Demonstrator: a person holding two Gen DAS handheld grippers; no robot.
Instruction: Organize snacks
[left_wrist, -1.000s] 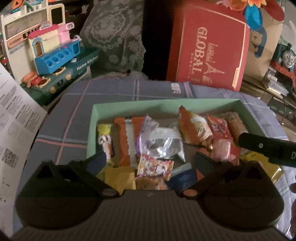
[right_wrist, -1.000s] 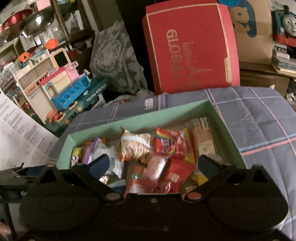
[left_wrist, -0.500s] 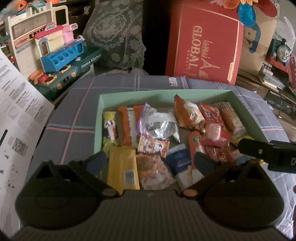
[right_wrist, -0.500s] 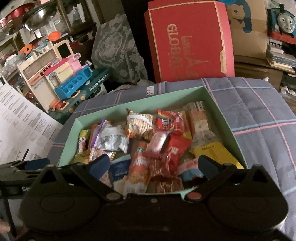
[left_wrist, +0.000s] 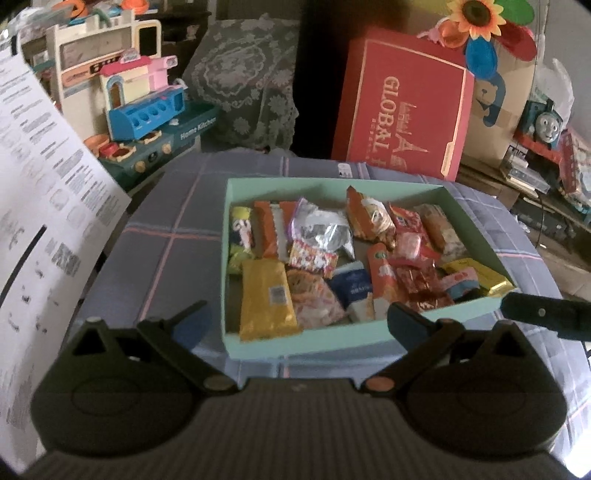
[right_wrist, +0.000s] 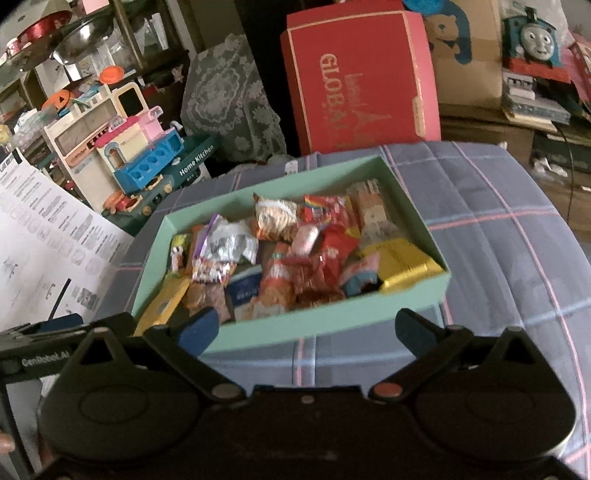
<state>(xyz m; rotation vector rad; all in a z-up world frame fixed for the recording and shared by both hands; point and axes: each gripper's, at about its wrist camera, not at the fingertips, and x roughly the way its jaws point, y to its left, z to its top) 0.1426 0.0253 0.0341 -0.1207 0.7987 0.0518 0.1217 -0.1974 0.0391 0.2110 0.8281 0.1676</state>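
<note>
A mint-green box (left_wrist: 314, 341) (right_wrist: 325, 325) sits on a plaid blue-grey cloth and holds several snack packets: a yellow bar (left_wrist: 266, 299), a silver bag (left_wrist: 325, 230), an orange noodle pack (left_wrist: 369, 218), red packets (right_wrist: 332, 243) and a gold pack (right_wrist: 406, 266). My left gripper (left_wrist: 297, 321) is open and empty, just in front of the box's near wall. My right gripper (right_wrist: 306, 326) is open and empty, also in front of the near wall. The right gripper's finger shows at the right edge of the left wrist view (left_wrist: 546, 317); the left gripper's body shows at left of the right wrist view (right_wrist: 40, 354).
A red "GLOBAL" box (left_wrist: 402, 107) stands behind the cloth-covered surface (right_wrist: 498, 229). A toy kitchen (left_wrist: 140, 107) is at the back left, a printed sheet (left_wrist: 40, 206) at the left, a lace-covered cushion (left_wrist: 243, 81) behind, and a blue toy train (left_wrist: 543, 118) with clutter at the right.
Both grippers have pulled back and up from the box. Its near wall and the cloth in front now show. Both stay open and empty.
</note>
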